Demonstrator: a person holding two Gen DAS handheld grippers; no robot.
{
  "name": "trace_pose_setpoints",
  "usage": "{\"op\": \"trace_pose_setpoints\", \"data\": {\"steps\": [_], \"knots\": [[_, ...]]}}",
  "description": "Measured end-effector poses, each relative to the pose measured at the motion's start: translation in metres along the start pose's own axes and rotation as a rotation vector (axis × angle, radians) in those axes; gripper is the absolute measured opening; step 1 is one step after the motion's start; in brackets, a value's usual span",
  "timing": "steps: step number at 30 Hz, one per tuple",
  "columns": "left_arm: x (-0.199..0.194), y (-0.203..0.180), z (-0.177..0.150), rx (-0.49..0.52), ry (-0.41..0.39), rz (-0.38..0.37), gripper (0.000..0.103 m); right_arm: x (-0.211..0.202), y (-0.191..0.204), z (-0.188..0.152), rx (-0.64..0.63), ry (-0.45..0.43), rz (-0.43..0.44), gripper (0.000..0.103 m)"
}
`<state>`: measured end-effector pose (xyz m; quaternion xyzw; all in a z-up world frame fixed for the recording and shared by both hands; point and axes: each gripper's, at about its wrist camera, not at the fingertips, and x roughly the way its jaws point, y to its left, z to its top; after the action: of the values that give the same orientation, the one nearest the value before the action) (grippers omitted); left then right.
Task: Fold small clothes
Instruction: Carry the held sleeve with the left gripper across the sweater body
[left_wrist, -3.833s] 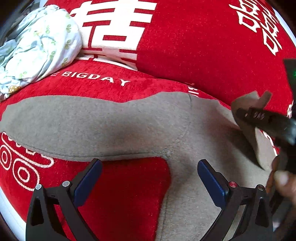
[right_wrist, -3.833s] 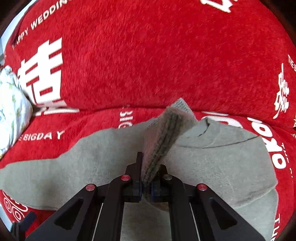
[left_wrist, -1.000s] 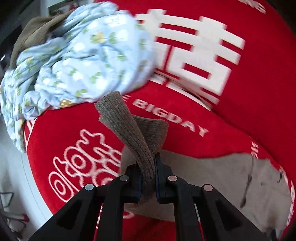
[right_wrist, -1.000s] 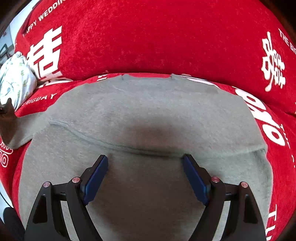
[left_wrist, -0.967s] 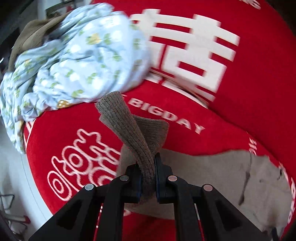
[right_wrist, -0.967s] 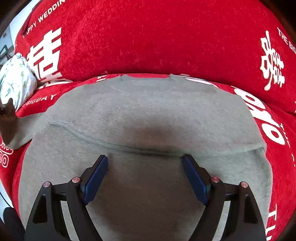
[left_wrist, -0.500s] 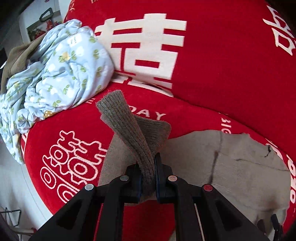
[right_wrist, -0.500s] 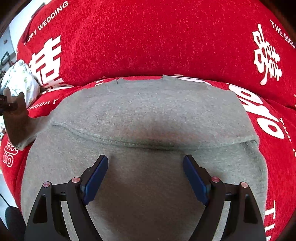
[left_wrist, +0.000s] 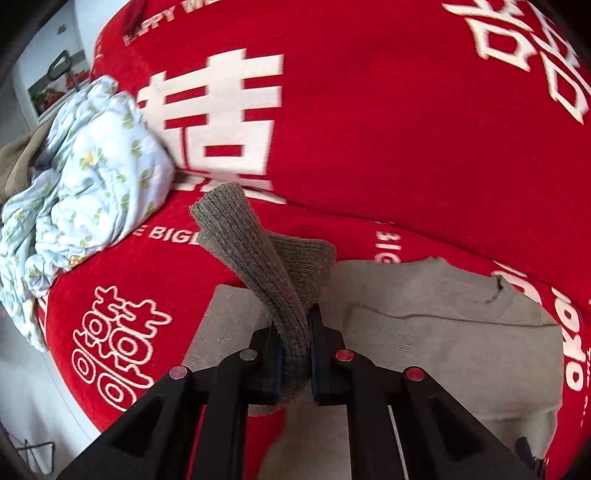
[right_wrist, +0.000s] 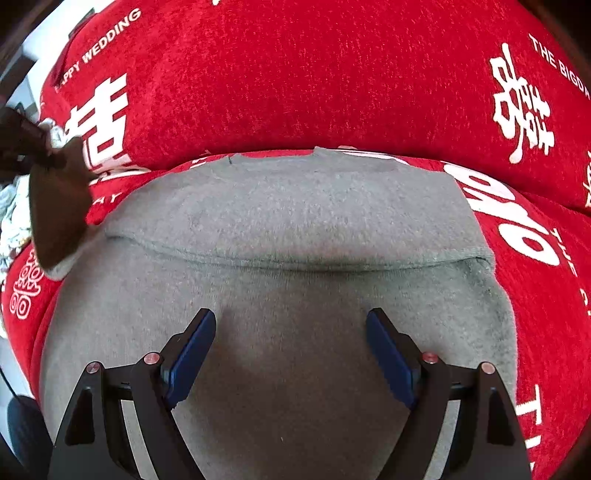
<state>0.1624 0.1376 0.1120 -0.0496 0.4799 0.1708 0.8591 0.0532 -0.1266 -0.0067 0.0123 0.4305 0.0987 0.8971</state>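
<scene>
A small grey sweater (right_wrist: 295, 221) lies flat on a red sofa cover, one sleeve folded across its chest. My left gripper (left_wrist: 293, 354) is shut on the ribbed cuff (left_wrist: 255, 251) of the other sleeve and holds it lifted above the sweater's left side (left_wrist: 424, 325). That gripper and the lifted cuff (right_wrist: 55, 206) also show at the far left of the right wrist view. My right gripper (right_wrist: 291, 350) is open and empty, hovering low over the sweater's body.
A crumpled light-blue floral garment (left_wrist: 81, 177) lies on the sofa to the left, with an olive cloth (left_wrist: 14, 162) behind it. The red sofa backrest (right_wrist: 295, 74) with white lettering rises behind. The sofa's front-left edge drops to a pale floor (left_wrist: 33, 413).
My left gripper has carried the sleeve cuff to the right, over the sweater's body; the floral garment now sits further left in its view. My right gripper stays open over the sweater.
</scene>
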Motion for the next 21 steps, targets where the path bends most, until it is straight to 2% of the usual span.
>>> {"op": "trace_pose_setpoints", "data": {"steps": [5, 21], "knots": [[-0.005, -0.037, -0.005, 0.050, -0.007, -0.008, 0.012, -0.006, -0.003, -0.007, -0.032, -0.001, -0.003, 0.086], [-0.025, -0.107, -0.019, 0.132, -0.025, -0.043, 0.012, -0.021, -0.024, -0.020, -0.023, -0.007, -0.009, 0.086]]}}
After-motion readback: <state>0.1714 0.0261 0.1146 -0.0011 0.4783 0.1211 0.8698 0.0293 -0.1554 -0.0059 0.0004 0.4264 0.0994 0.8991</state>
